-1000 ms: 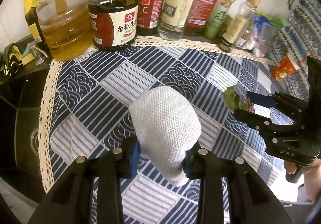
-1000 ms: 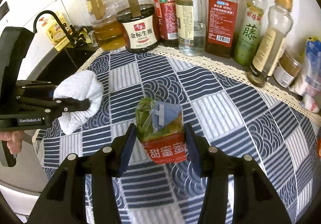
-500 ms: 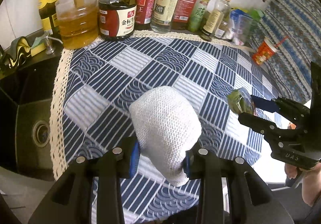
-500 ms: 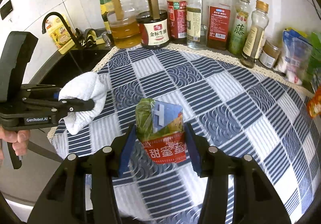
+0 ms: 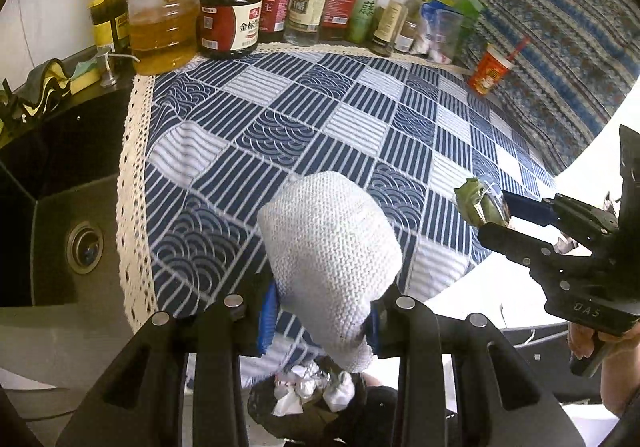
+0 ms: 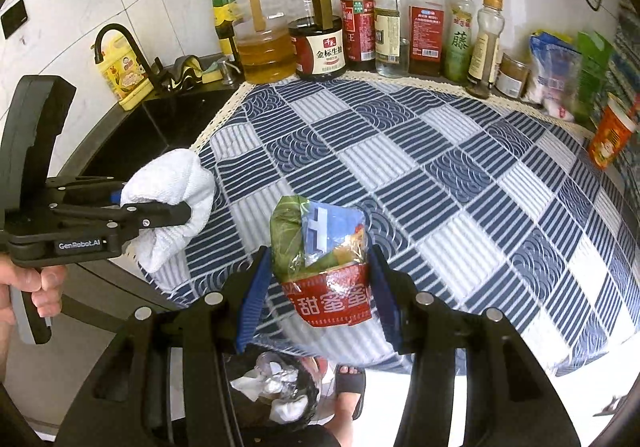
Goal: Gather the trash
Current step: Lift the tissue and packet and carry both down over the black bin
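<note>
A crumpled red-and-green plastic snack wrapper (image 6: 324,267) is clamped between the part-closed blue pads of the right gripper (image 6: 320,295), held above the front edge of the blue-and-white patchwork cloth (image 6: 440,175). A wadded white knitted rag (image 5: 328,247) is pinched likewise by the left gripper (image 5: 320,319), approx. over a black bin w/ crumpled waste (image 5: 308,395) seen below the counter edge.

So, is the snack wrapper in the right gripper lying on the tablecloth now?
No, the snack wrapper is clamped between the right gripper's blue pads, lifted off the tablecloth near its front edge.
</note>
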